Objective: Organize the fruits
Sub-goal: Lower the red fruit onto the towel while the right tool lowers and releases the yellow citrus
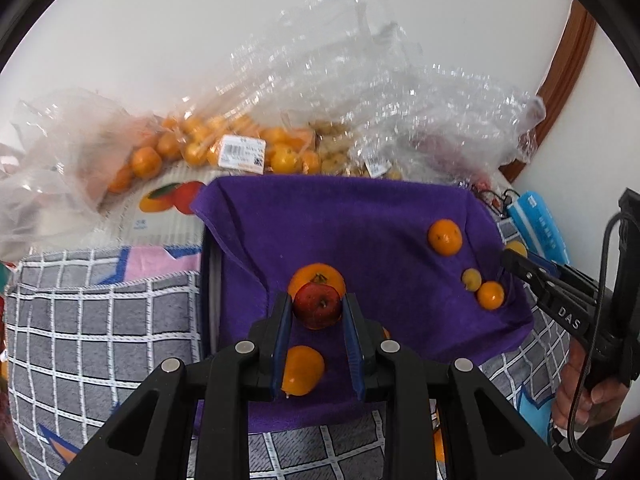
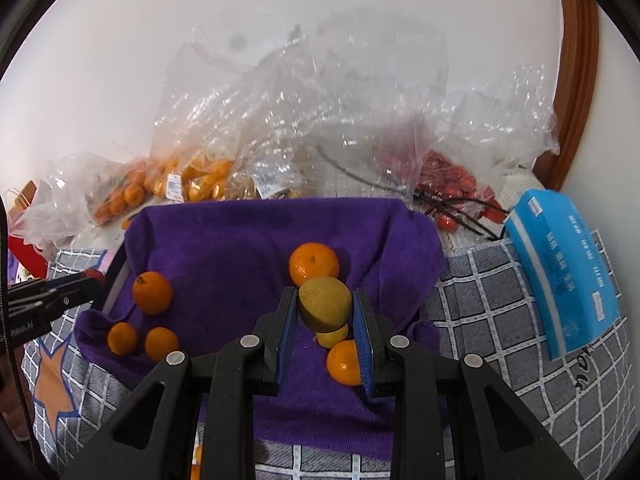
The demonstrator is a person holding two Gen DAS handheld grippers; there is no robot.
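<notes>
A purple cloth [image 1: 360,216] [image 2: 248,240] lines a tray and holds loose fruit. My left gripper [image 1: 318,312] is shut on a small red apple [image 1: 318,306], held over the cloth's left part, in front of a persimmon [image 1: 316,276] and above an orange fruit [image 1: 302,370]. My right gripper [image 2: 325,308] is shut on a yellow-green fruit [image 2: 325,304], held over the cloth's right part above a tangerine [image 2: 314,264], a small yellow fruit [image 2: 332,336] and an orange [image 2: 344,362]. The right gripper also shows at the right edge of the left wrist view [image 1: 516,260].
Clear plastic bags [image 1: 360,100] of tangerines [image 1: 200,148] and red fruit [image 2: 452,188] lie behind the tray by the wall. A blue box [image 2: 564,272] lies right of the tray. A grey checked cloth [image 1: 100,340] covers the table. Oranges [image 2: 152,292] lie on the cloth's left.
</notes>
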